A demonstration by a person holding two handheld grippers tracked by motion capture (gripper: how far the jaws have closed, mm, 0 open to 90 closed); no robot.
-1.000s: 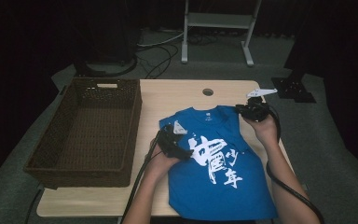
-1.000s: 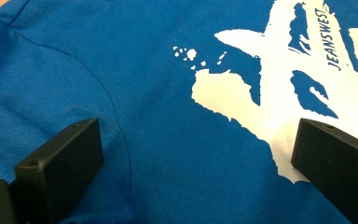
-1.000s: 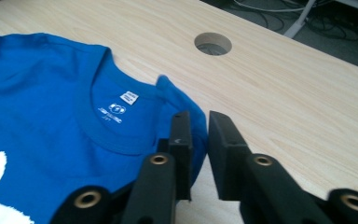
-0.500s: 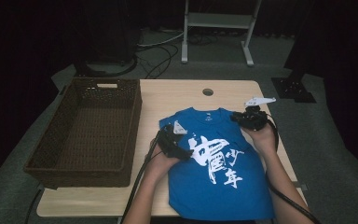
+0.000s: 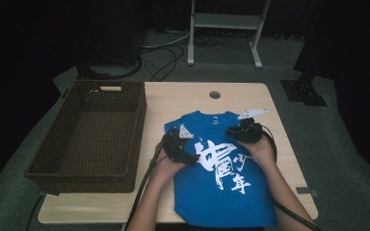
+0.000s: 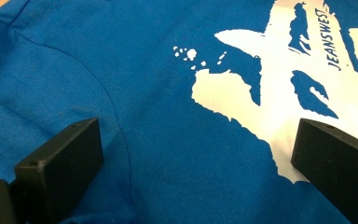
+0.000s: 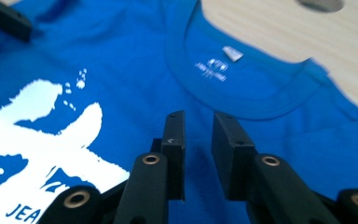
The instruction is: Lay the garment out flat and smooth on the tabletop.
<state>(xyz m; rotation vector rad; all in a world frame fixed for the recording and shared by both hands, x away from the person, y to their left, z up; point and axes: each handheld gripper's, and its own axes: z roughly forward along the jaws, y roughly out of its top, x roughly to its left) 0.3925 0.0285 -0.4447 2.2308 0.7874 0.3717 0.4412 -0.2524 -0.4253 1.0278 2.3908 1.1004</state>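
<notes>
Right claw [image 5: 238, 132] has come in from the table's right edge and dropped onto the upper chest of the blue T-shirt [image 5: 221, 187]; left claw [image 5: 185, 155] has kept its spot near the shirt's left shoulder. No change in the shirt's lie.

Claw states: left claw [image 6: 191, 154] spread wide, jaws hovering just over flat cloth with nothing between them. Right claw [image 7: 198, 140] nearly pressed together, a narrow gap left, tips just below the collar [image 7: 261, 100]; its jaws have just been opening slightly and I see no fold of cloth caught between them.

Where: shirt lies face up on the right half of the wooden table [image 5: 173, 101], collar toward the far side, hem hanging at the near edge. Empty wicker basket [image 5: 91, 132] sits just beside it on the left.

Handling, my estimate: light, limp knit cotton, no stiffness, will drape and bunch when lifted; not fragile, not slippery. A pinch needs a raised fold or an edge. Best holds look like the ribbed collar, shoulder seams or sleeve hems, one claw per side to keep it spread.

Looks: bright blue, large white brush-style characters [image 5: 219, 161] across the chest, small "JEANSWEST" lettering [image 6: 338, 46], white neck label [image 7: 232, 53].
</notes>
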